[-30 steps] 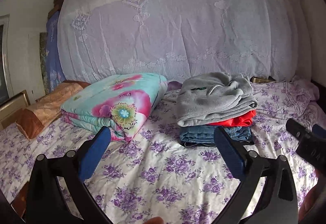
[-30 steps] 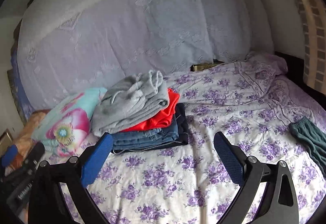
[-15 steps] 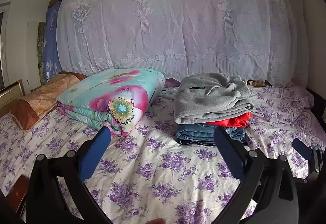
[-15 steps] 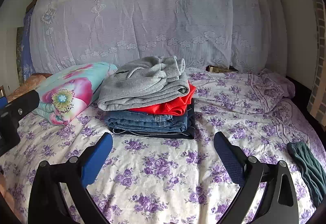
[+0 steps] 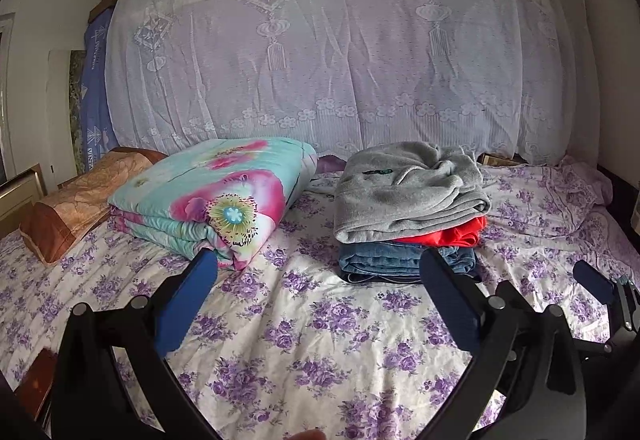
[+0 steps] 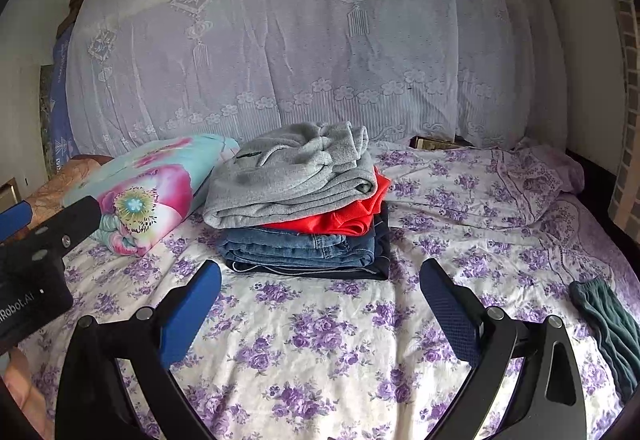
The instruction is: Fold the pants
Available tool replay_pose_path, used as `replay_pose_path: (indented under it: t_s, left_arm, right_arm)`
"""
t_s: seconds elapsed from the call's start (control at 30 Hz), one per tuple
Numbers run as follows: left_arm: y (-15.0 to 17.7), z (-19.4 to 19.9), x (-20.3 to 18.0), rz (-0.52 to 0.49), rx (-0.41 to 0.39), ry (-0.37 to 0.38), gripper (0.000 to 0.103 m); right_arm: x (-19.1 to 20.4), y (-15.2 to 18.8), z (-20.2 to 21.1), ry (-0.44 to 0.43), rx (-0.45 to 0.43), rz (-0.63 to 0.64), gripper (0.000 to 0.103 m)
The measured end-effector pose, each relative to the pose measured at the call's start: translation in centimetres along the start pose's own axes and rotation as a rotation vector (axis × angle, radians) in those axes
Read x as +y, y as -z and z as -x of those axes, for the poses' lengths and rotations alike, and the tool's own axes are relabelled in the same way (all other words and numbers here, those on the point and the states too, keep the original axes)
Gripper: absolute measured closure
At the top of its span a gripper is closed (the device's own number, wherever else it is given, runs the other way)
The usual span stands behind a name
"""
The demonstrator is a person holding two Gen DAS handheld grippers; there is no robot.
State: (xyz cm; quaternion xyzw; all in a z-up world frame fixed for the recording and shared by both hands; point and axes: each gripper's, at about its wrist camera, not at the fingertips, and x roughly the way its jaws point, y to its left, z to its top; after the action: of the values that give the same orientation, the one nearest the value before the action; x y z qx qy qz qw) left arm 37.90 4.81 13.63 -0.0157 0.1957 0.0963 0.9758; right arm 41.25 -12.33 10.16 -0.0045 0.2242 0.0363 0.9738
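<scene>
A stack of folded clothes stands mid-bed: grey sweatpants point(image 5: 404, 192) point(image 6: 292, 176) on top, a red garment point(image 6: 344, 218), blue jeans point(image 6: 300, 246) and a dark piece at the bottom. Dark green pants point(image 6: 608, 328) lie crumpled at the right edge of the bed in the right wrist view. My left gripper point(image 5: 318, 264) is open and empty above the floral sheet, in front of the stack. My right gripper point(image 6: 320, 272) is open and empty, also in front of the stack. The two grippers are side by side.
A folded teal and pink floral quilt point(image 5: 216, 196) lies left of the stack. An orange pillow point(image 5: 76, 196) sits at the far left. A lace-covered pile point(image 5: 340, 52) fills the back. The purple-flowered sheet point(image 6: 320, 340) spreads under both grippers.
Both grippers have levelled out and now face the stack squarely; the right one swung left. Both stay open. The clothes have not moved.
</scene>
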Motion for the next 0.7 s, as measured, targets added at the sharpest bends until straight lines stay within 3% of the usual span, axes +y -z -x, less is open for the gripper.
replay_pose_path:
  t_s: [0.7]
  left_arm:
    - [0.29,0.1,-0.99,-0.029,0.011,0.033,0.005]
  right_arm:
    - [0.08,-0.18,0.24,-0.002,0.004,-0.005,0.004]
